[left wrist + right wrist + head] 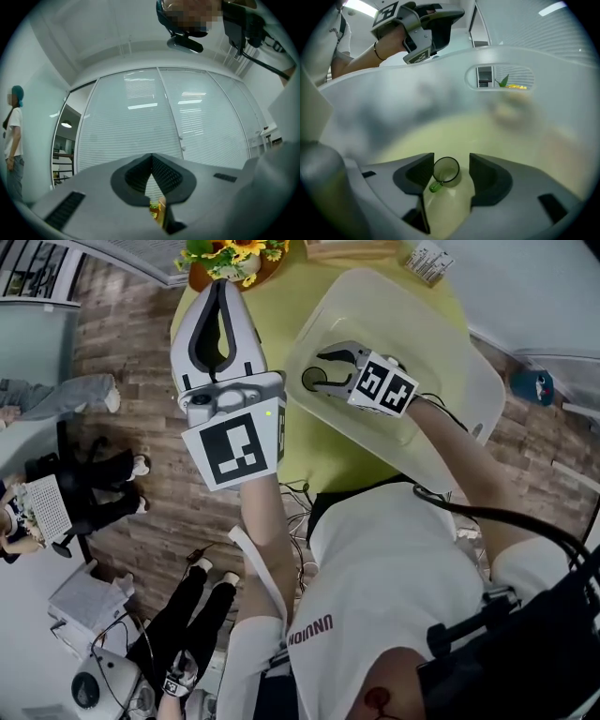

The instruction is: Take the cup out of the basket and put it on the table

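A small clear green cup (312, 379) (446, 171) with a green handle stands on the floor of a translucent plastic basket (450, 343) (417, 103). The basket rests on a round yellow-green table (309, 456). My right gripper (321, 373) (451, 159) reaches into the basket and is open. The cup sits between its jaws, close to the left one, and the right jaw stands clear of it. My left gripper (222, 287) (152, 157) is raised above the table's left edge. It is shut, with nothing in it.
A pot of yellow flowers (234, 254) stands at the table's far edge, just beyond the left gripper's tips. A small box (427, 261) lies at the far right. People's legs (103, 484) and gear stand on the wooden floor to the left.
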Available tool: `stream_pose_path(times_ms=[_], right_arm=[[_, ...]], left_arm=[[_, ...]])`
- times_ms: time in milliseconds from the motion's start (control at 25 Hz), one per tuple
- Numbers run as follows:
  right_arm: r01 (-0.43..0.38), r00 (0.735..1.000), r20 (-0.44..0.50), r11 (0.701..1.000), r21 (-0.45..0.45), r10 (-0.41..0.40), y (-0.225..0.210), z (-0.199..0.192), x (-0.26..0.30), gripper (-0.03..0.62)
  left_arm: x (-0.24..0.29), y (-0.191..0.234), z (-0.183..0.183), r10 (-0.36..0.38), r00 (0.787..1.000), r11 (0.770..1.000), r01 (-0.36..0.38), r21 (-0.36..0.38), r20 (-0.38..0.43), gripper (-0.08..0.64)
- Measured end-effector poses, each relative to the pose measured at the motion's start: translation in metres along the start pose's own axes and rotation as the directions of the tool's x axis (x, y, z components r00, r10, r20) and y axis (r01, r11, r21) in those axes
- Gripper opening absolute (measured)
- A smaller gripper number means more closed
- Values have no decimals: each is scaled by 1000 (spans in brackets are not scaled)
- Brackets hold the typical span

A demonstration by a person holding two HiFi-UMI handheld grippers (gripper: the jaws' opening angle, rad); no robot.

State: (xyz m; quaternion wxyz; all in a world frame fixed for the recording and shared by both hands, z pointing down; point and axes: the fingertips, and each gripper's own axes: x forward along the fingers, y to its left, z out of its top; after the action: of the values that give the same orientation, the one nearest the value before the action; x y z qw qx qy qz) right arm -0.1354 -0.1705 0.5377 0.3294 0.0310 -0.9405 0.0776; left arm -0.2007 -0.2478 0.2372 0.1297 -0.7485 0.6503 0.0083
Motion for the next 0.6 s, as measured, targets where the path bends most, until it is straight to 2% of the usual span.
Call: stream_pose_path(times_ms=[120,280,600], right_arm=[[-21,999,-37,1000,-2,21,2,-12,5,253],[-43,997,-60,999,-14,42,10,-23,9,255],[-71,996,-62,997,9,71,12,-27,17,262]], left_arm=[[2,-3,-2,-6,1000,1000,6,-6,-4,12],[0,-9,-4,-1,1000,999,0,-54,-19,12],[3,-4,-9,-4,1000,1000,3,-20,-24,12]])
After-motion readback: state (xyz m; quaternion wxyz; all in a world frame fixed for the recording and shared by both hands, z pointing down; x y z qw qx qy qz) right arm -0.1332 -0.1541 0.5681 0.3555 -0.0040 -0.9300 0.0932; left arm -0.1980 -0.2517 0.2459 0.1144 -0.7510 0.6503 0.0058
